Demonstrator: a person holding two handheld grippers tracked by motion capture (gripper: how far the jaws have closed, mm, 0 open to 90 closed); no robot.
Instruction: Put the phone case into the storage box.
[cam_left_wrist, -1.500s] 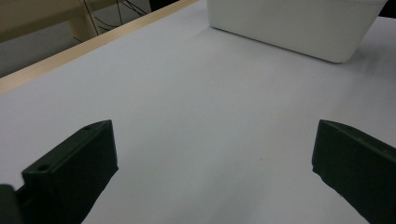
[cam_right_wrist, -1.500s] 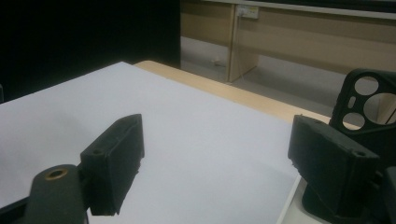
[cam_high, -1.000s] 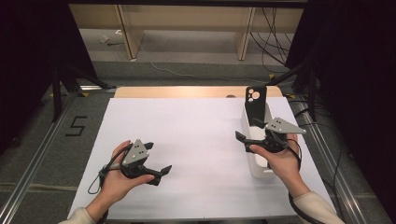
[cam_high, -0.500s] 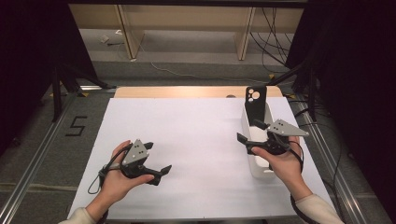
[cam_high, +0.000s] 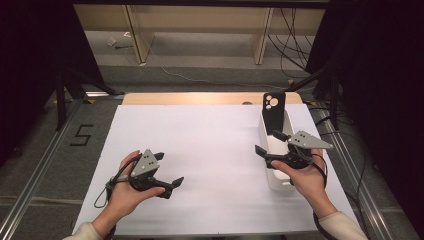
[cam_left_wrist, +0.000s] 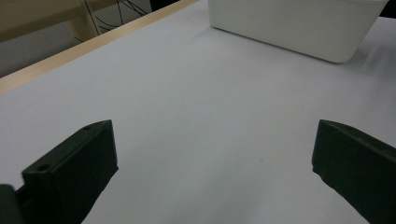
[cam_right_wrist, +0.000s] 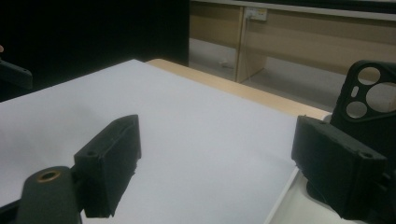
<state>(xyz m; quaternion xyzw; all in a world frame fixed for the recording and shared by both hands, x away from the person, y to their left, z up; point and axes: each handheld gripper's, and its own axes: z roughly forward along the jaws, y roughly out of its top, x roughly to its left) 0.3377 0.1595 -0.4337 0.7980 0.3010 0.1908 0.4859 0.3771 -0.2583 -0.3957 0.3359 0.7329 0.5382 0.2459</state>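
Observation:
A white bin (cam_high: 276, 165) stands on the right side of the white table sheet (cam_high: 210, 150). A black phone case (cam_high: 273, 111) stands upright in the bin's far end, with its camera cutouts at the top; the right gripper view has it at the right edge (cam_right_wrist: 369, 107). My right gripper (cam_high: 267, 143) hovers over the bin's left wall, open, with nothing between its jaws (cam_right_wrist: 215, 158). My left gripper (cam_high: 169, 172) rests low over the sheet at the front left, open and empty (cam_left_wrist: 215, 158). The bin's near wall (cam_left_wrist: 299, 28) is ahead of it.
A wooden table edge (cam_high: 210, 98) runs along the back of the sheet. Metal rails (cam_high: 40, 165) flank the table. Shelving legs and cables (cam_high: 280, 35) lie on the floor beyond. Dark stands are at both sides.

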